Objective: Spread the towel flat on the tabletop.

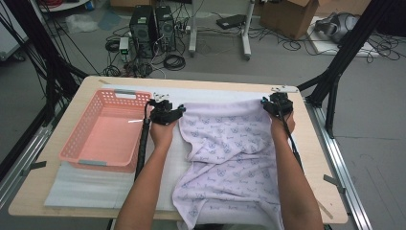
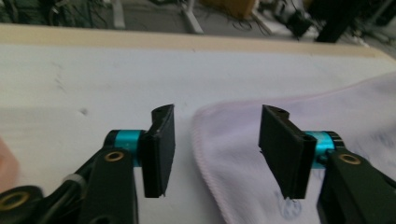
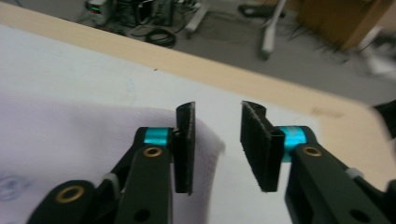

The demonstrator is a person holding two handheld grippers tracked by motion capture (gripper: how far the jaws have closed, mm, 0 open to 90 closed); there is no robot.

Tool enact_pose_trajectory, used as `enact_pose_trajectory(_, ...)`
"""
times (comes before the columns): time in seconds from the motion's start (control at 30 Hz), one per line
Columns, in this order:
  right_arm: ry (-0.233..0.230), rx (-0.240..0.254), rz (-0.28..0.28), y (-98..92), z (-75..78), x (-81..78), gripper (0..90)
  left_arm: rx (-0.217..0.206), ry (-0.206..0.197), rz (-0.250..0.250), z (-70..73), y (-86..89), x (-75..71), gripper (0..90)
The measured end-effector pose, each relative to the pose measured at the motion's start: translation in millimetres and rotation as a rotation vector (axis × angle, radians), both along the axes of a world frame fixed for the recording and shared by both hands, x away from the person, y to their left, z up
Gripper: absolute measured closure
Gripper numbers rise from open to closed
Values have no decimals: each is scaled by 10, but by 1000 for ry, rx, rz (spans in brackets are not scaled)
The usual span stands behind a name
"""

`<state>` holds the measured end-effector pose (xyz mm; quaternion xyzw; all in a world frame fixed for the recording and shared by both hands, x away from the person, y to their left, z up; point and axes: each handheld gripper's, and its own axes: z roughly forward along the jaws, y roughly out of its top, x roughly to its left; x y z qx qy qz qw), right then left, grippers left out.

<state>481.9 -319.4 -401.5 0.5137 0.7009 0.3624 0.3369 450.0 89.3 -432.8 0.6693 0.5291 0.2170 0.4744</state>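
towel point(image 1: 230, 153): pale lilac, small printed motifs, spread on white mat point(image 1: 86, 184) right of pink basket point(image 1: 107, 129), near edge hanging off table point(image 1: 316, 158) | left gripper point(image 2: 217, 140): spread, stitched corner lying between jaws, unpinched | right gripper point(image 3: 217, 144): spread, corner under left jaw, unpinched | high view: both at far corners.

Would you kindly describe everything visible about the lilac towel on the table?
The towel is pale lilac, soft-looking cloth with a faint repeated blue print and a stitched hem. It lies spread but wrinkled on the white mat, its near edge hanging over the table's front. Its far corners lie at the open left gripper and right gripper, unclamped.
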Motion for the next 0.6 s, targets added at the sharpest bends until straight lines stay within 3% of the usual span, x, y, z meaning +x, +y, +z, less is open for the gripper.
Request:
enact_pose_trajectory(0.07,25,19,10,-36,-6,-23,619,-9,25,-47,-36,-10,-15,434)
enact_pose_trajectory(0.2,76,96,85,-93,-10,-97,585,-11,32,-124,-89,-40,-85,409)
enact_pose_trajectory(0.27,93,78,99,-104,-12,-147,573,-14,65,-139,-108,-50,-103,390)
enact_pose_trajectory(0.43,126,99,132,-167,7,-248,538,7,140,-178,-141,-101,-130,374)
enact_pose_trajectory(0.57,142,99,174,-200,26,-351,526,31,155,-227,-173,-159,-152,351)
enact_pose_trajectory(0.6,135,94,174,-218,34,-384,526,37,142,-223,-178,-167,-173,342)
